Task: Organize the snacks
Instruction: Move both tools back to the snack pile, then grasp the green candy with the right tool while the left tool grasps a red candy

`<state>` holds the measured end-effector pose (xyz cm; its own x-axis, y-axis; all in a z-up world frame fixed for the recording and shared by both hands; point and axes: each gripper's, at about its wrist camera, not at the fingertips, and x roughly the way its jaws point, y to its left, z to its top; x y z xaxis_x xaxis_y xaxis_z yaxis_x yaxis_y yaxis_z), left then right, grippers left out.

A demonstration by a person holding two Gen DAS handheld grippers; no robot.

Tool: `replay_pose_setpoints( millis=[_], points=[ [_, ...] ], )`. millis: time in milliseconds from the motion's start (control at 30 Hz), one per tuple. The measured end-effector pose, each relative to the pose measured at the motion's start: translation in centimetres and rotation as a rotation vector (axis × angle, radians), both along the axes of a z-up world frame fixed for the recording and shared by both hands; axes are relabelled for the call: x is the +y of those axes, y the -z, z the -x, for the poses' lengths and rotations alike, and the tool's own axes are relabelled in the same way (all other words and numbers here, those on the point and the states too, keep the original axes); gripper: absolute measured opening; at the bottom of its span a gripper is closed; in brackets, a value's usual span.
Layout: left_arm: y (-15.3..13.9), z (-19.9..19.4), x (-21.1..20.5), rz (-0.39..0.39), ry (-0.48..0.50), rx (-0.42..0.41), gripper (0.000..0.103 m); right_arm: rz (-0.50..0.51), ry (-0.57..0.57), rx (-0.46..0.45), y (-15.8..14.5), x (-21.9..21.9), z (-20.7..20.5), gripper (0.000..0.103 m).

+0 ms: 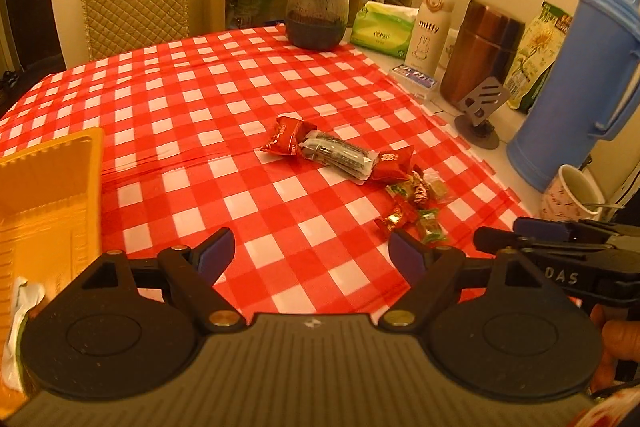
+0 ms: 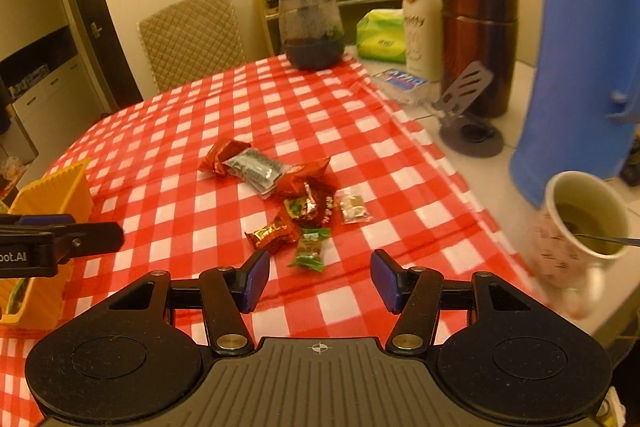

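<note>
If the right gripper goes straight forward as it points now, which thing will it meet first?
Probably the green candy, the nearest of the small snacks, lying just ahead of the open right gripper on the checkered tablecloth. Depth is uncertain.

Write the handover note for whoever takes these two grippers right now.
Left gripper: open, empty, above the checked cloth.
Right gripper: open, empty, just short of the small green-wrapped candy.
Snacks: all loose in one pile mid-table, red packets and the long silver-wrapped bar included.
Yellow ribbed plastic tray: left edge of the table.
Done: no snack from the pile moved.
Left: move the whole pile.
</note>
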<state>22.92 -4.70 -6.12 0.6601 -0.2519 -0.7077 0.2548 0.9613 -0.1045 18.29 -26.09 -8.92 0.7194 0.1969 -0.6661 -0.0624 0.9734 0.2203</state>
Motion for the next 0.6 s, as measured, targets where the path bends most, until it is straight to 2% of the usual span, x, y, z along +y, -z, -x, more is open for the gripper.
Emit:
replay_pose_setpoints(
  millis=[67,167,333,600],
  points=[
    [0.6,-0.8,-0.2,-0.013,0.004,0.001,0.082,0.003,-0.005,0.000,0.9,0.5,-0.8,0.056],
    [1.5,-1.8,-0.6,-0.021,0.018,0.010,0.082,0.000,-0.015,0.011,2.1,1.1,-2.2,0.045],
    [2.7,-3.1,-0.9,-0.026,0.032,0.023,0.082,0.043,-0.023,0.023,3.7,2.2,-3.9,0.039],
    [3.8,-3.9,-1.4,-0.025,0.059,0.035,0.082,0.050,0.000,0.040,5.6,2.3,-5.5,0.030]
  ],
)
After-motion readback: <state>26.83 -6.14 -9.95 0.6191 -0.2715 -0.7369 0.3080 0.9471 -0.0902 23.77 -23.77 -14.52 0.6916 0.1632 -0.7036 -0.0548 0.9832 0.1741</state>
